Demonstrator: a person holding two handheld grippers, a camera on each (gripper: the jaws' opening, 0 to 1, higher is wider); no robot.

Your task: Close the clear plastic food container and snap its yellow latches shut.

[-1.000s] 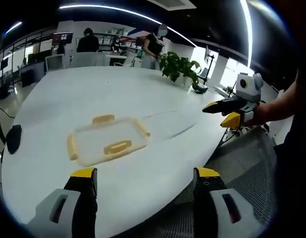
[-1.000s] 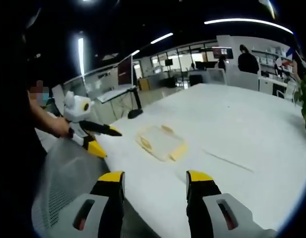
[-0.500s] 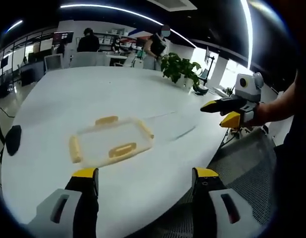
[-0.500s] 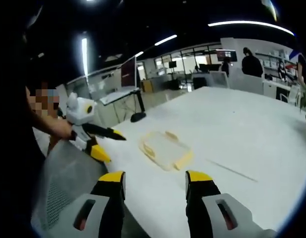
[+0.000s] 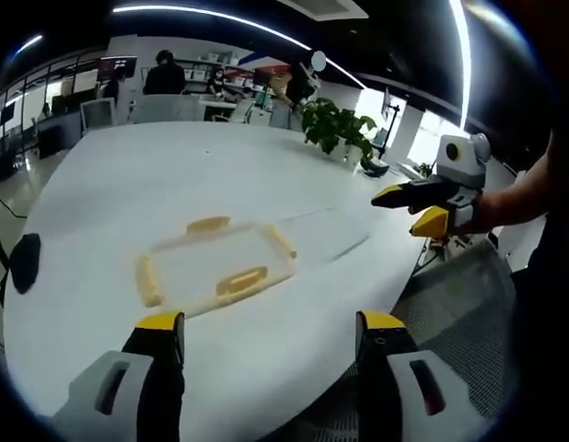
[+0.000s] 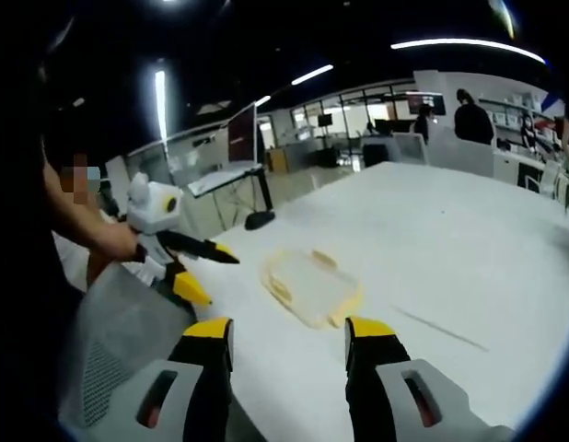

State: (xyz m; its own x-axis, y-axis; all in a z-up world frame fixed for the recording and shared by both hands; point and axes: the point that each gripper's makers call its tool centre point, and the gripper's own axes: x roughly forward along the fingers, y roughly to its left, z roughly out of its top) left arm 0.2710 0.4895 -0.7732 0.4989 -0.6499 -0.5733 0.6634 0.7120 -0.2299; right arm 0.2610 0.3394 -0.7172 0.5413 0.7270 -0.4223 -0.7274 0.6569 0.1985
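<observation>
A clear, shallow plastic container (image 5: pixel 215 262) lies flat on the white table (image 5: pixel 174 175), with yellow latches (image 5: pixel 242 281) at its four sides. My left gripper (image 5: pixel 271 327) is open, held short of the container and above the table's near edge. My right gripper (image 5: pixel 409 210) comes in from the right, open and well off the container. In the right gripper view the container (image 6: pixel 312 285) lies just ahead of the open right gripper (image 6: pixel 289 330). The left gripper (image 6: pixel 211 273) hangs open to the container's left, in a person's hand.
A potted plant (image 5: pixel 335 124) stands at the table's far right. A black object (image 5: pixel 25 258) sits at the left edge. A mesh chair (image 6: pixel 119 341) stands below the table edge, and a lamp base (image 6: pixel 259 218) rests on the far corner. People and desks are far behind.
Both views have crept a little closer to the container, which sits slightly larger in each. Both grippers have stayed open, and the container itself has not moved.
</observation>
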